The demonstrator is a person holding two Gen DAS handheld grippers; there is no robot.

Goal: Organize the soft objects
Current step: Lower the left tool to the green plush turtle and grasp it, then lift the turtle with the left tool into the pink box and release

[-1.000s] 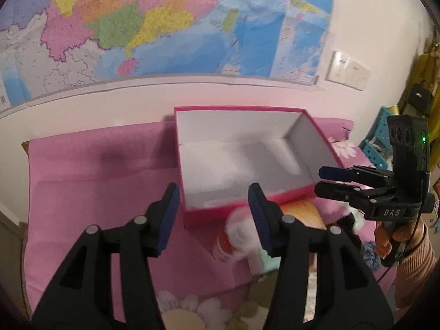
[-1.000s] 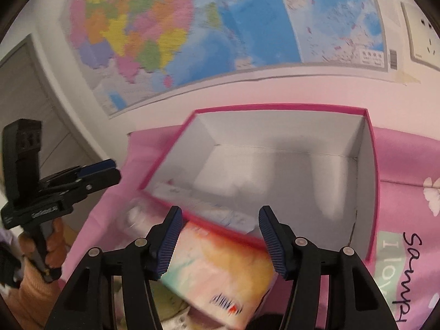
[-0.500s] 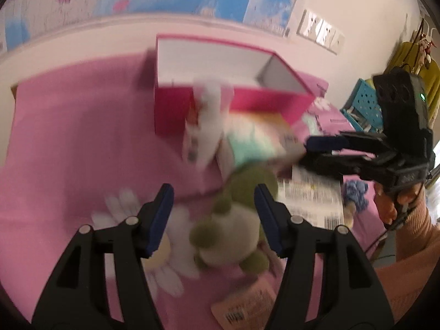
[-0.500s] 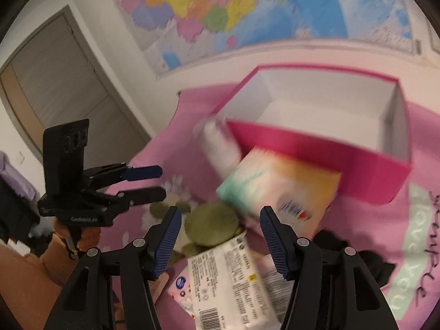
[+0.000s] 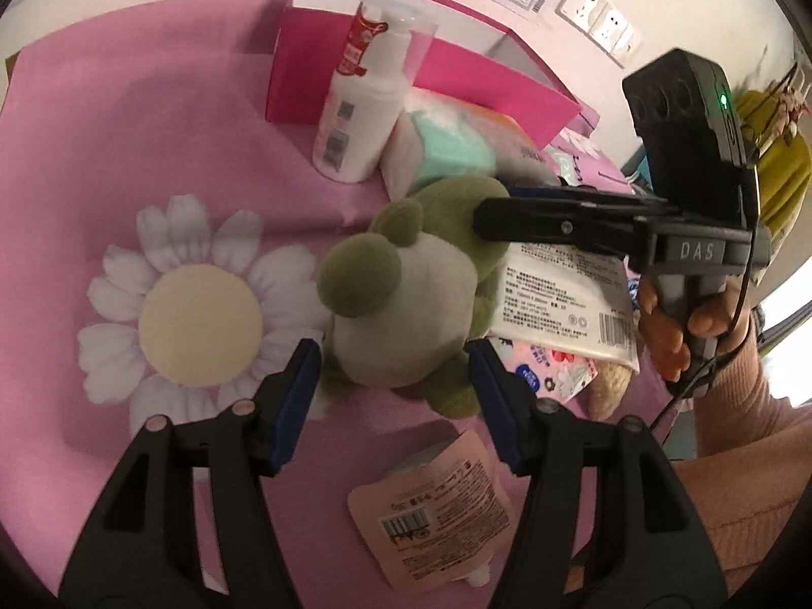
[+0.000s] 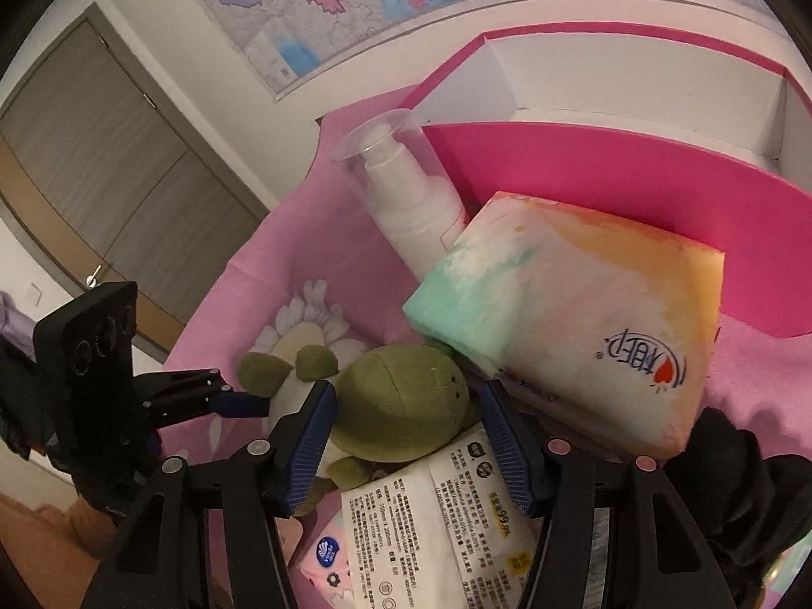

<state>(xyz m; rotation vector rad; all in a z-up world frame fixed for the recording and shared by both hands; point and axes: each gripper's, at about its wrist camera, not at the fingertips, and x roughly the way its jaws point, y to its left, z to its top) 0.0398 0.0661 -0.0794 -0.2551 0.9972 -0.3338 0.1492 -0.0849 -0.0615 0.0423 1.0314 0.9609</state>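
Observation:
A green and grey plush turtle lies on the pink cloth, belly up in the left wrist view. My left gripper is open with its fingers on either side of the plush body. My right gripper is open around the plush's green head; in the left wrist view it reaches in from the right over the plush. A pastel tissue pack leans by the open pink box. A white wipes pack lies beside the plush.
A white pump bottle stands against the box's front wall. A pink pouch lies near my left gripper. A small pink patterned pack and a beige plush lie under the wipes. A black item lies at right.
Both grippers have dropped from the box down to the plush turtle and closed in on it. Both stay open.

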